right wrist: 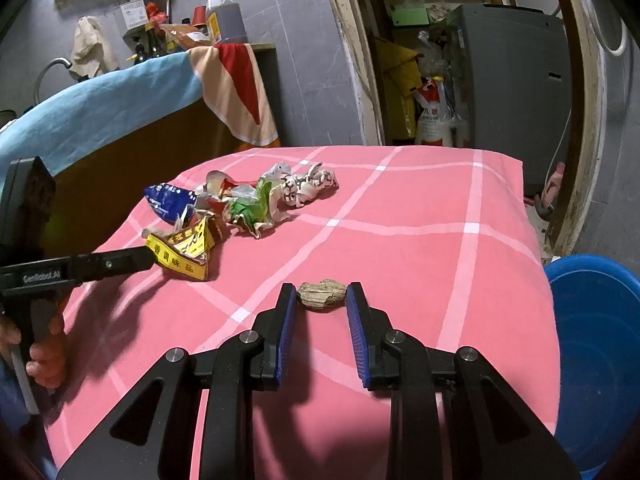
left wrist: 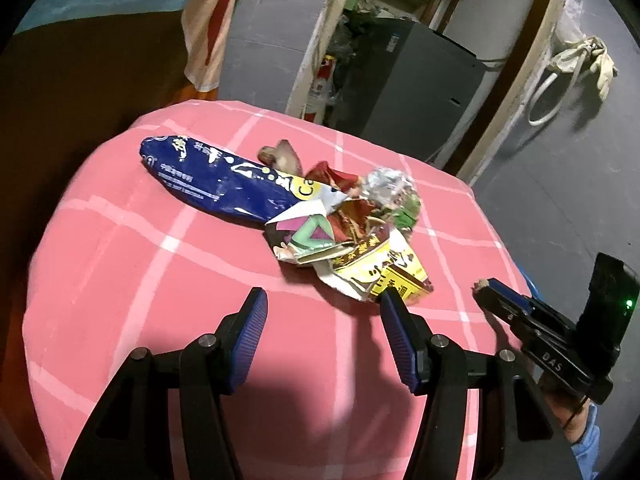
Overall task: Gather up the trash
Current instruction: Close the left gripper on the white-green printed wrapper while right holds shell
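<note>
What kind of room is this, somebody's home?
Probably a home kitchen or utility corner: an oil jug and bottles crowd a counter by a tap, a washing machine stands in the doorway, and a pink checked cloth covers the table.

Pink cloth (right wrist: pixel 400 208) with white checks; dark blue wrapper (left wrist: pixel 208 180); yellow-and-red packet (right wrist: pixel 184 248); bright blue tub (right wrist: pixel 600 340).

We see the wrappers (right wrist: pixel 240 204) heaped on the table (right wrist: pixel 420 240), left of the scrap (right wrist: pixel 322 295); the basin (right wrist: pixel 600 344) sits beside its right edge.
</note>
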